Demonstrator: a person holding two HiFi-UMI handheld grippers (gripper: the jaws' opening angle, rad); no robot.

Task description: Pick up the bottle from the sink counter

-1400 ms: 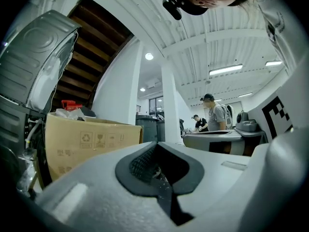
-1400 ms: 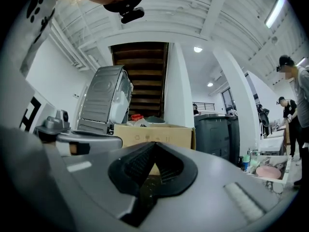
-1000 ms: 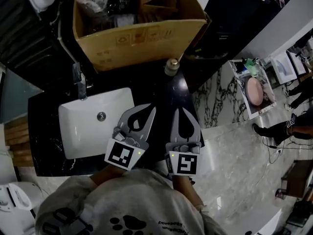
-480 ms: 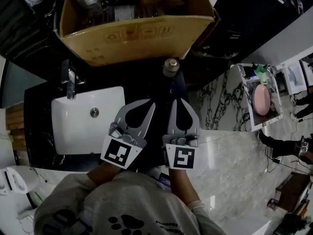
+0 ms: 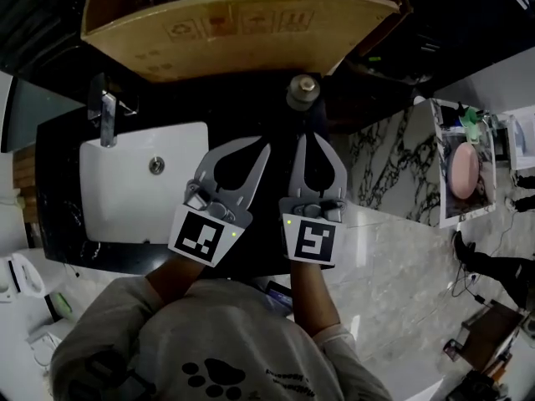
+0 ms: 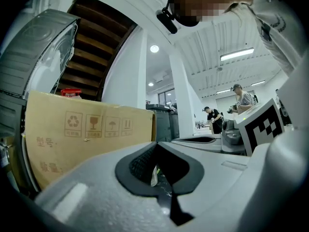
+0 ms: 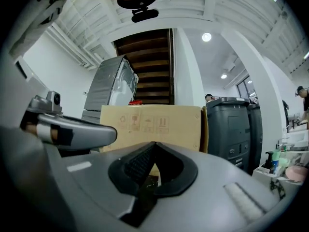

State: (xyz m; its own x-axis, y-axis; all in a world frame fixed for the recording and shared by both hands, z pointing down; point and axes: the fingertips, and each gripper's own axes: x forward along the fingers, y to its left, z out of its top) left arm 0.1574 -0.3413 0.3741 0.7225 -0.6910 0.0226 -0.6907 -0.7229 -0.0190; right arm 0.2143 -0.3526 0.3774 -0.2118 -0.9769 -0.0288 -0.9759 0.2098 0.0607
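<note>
The bottle [image 5: 303, 90], dark with a round bronze cap, stands on the black sink counter [image 5: 58, 157] just below the cardboard box. My right gripper [image 5: 303, 137] is shut and empty, its tips a short way in front of the bottle and pointing at it. My left gripper [image 5: 266, 144] lies beside it on the left, shut too, with nothing in it. In the left gripper view the jaws [image 6: 157, 144] meet in front of the box. The right gripper view shows the closed jaws [image 7: 154, 143] the same way; the bottle is hidden behind them.
A large cardboard box [image 5: 234, 23] with items inside stands at the counter's back. A white basin [image 5: 92, 215] with a chrome faucet [image 5: 104, 111] lies left. Dark bins [image 7: 231, 124] stand right of the box. A tray with a pink item [image 5: 464, 170] sits far right.
Both grippers have moved forward along the counter toward the bottle and the box, staying side by side. The gap between the right gripper's tips and the bottle has shrunk.
</note>
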